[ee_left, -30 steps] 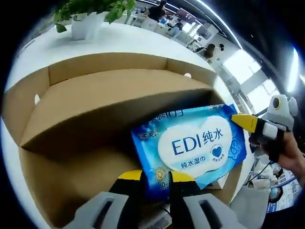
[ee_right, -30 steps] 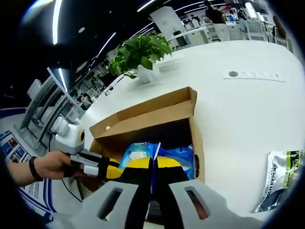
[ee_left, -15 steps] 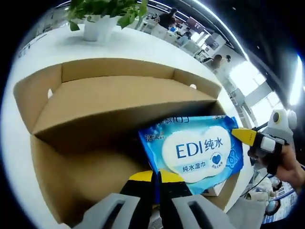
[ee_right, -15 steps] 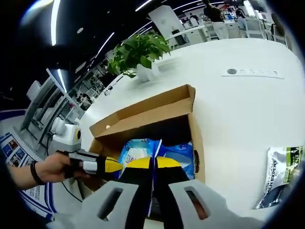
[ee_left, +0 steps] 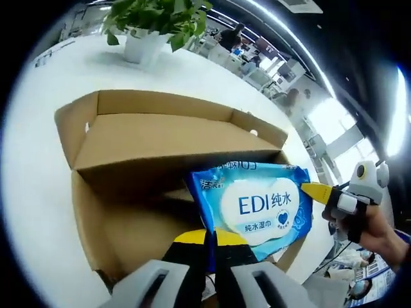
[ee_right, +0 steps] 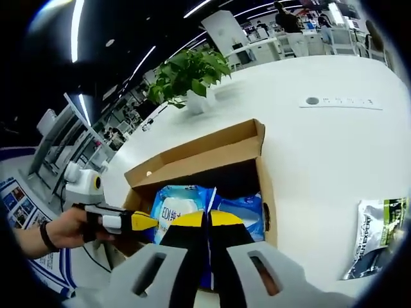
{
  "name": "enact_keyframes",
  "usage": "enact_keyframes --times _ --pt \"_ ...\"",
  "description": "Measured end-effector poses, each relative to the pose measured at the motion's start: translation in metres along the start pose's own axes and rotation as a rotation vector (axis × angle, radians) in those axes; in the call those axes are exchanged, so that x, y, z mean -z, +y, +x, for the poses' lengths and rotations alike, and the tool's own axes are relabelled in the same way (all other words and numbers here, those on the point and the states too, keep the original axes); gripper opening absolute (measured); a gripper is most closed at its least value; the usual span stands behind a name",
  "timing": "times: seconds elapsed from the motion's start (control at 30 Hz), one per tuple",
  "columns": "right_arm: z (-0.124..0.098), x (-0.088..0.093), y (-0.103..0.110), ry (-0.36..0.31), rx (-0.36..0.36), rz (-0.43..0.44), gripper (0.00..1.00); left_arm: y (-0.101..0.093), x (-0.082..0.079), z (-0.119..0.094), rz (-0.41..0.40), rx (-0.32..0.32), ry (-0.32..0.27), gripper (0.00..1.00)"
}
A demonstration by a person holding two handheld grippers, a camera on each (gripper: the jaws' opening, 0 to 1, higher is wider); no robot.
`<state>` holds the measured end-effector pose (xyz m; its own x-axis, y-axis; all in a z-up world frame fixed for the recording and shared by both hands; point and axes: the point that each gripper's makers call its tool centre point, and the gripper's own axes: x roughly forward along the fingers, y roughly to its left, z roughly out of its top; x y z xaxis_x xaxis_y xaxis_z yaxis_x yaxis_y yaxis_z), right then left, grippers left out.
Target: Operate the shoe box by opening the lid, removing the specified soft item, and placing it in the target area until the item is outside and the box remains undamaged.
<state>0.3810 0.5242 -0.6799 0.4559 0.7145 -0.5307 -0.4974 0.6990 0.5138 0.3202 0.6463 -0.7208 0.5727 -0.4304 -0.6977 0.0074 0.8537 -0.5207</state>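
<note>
Yellow-tipped jaws of our left hand-held gripper (ee_left: 210, 239) sit nearly closed, pinching the lower edge of the blue wet-wipe pack (ee_left: 253, 205). Our right hand-held gripper (ee_right: 207, 221) is likewise narrow, clamped on the pack's opposite edge. We judge the removal step is in hand: the pack is raised above the open cardboard shoe box (ee_left: 128, 167), its lid folded back. Next, we carry the pack clear of the box walls and set it on the white bench (ee_right: 321, 141).
</note>
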Motion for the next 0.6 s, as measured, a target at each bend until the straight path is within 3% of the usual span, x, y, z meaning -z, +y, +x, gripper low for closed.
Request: enact_keyframes --times 0.6 --pt "-0.024 -0.014 -0.002 -0.048 0.002 -0.007 0.00 -0.029 -0.017 -0.017 0.060 0.027 -0.062 0.01"
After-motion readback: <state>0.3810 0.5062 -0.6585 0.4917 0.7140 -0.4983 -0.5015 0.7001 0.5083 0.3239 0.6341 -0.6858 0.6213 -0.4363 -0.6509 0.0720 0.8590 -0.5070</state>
